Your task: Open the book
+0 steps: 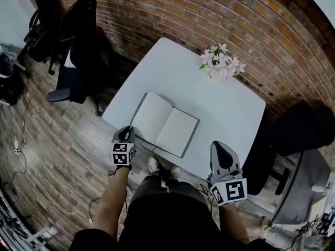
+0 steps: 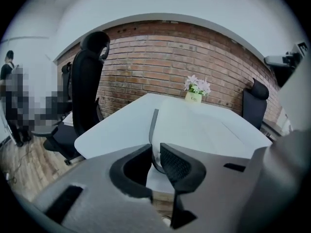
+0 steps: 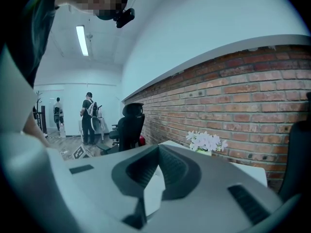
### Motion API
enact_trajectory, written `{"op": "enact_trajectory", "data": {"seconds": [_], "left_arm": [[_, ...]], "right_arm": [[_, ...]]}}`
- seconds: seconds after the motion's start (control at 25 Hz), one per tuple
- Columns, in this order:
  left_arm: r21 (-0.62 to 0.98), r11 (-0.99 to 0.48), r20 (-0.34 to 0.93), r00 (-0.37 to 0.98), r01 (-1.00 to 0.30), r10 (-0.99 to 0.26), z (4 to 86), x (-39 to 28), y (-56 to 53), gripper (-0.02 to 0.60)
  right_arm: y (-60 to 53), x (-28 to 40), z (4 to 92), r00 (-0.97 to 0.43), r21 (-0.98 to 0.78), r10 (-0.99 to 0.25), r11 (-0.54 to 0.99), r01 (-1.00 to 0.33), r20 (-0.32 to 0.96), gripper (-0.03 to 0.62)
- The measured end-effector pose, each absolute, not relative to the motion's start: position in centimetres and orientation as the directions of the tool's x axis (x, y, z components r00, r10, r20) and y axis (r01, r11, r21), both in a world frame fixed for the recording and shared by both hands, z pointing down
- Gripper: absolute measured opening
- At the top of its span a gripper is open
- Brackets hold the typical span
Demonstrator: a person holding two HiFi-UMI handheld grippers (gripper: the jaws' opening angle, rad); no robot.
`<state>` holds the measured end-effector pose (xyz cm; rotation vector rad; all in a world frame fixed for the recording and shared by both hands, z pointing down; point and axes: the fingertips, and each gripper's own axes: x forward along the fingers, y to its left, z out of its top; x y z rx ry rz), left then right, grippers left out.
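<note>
The book (image 1: 165, 124) lies spread open on the white table (image 1: 230, 103), blank pages up, near the front edge. My left gripper (image 1: 125, 134) is at the book's near-left corner. In the left gripper view its jaws (image 2: 155, 152) stand almost together, and the dark edge of the left cover (image 2: 153, 125) runs down into the narrow slot between the pads. My right gripper (image 1: 219, 146) hovers off the table's front edge, right of the book and apart from it. Its jaws (image 3: 158, 152) are shut with nothing in them.
A pot of pink and white flowers (image 1: 221, 61) stands at the table's far side by the brick wall. A black office chair (image 1: 78, 41) is left of the table, and another dark chair (image 1: 298, 135) is at its right. People (image 3: 90, 118) stand far off.
</note>
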<state>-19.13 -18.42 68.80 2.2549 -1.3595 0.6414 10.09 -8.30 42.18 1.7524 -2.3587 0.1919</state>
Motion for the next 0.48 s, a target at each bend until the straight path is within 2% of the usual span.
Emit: {"op": "enact_trajectory", "data": {"seconds": [0.24, 0.32, 0.36, 0.4, 0.44, 0.48], "left_arm": [[0.051, -0.482, 0.618, 0.407, -0.875, -0.673, 69.5, -19.4, -18.4, 0.066], [0.005, -0.503, 0.654, 0.383, -0.864, -0.652, 70.5, -19.6, -18.2, 0.093], [-0.009, -0.508, 0.664, 0.375, -0.861, -0.647, 70.9, -19.7, -18.2, 0.152], [-0.013, -0.508, 0.665, 0.372, -0.861, -0.648, 71.0, -19.9, -18.3, 0.248], [-0.009, -0.506, 0.662, 0.374, -0.862, -0.649, 70.9, -20.1, -18.4, 0.306], [-0.002, -0.507, 0.661, 0.379, -0.862, -0.648, 70.6, -20.2, -18.4, 0.311]], "right_arm": [[-8.0, 10.0, 42.3, -0.261, 0.012, -0.937, 0.271, -0.962, 0.234, 0.014], [-8.0, 9.7, 42.3, -0.261, 0.009, -0.937, 0.271, -0.963, 0.231, 0.014], [-7.9, 9.6, 42.3, -0.263, 0.008, -0.937, 0.272, -0.962, 0.228, 0.014], [-7.9, 9.4, 42.3, -0.265, 0.007, -0.937, 0.273, -0.962, 0.226, 0.014], [-7.9, 9.3, 42.3, -0.267, 0.007, -0.937, 0.276, -0.961, 0.225, 0.014], [-7.9, 9.1, 42.3, -0.270, 0.008, -0.937, 0.278, -0.960, 0.223, 0.014]]}}
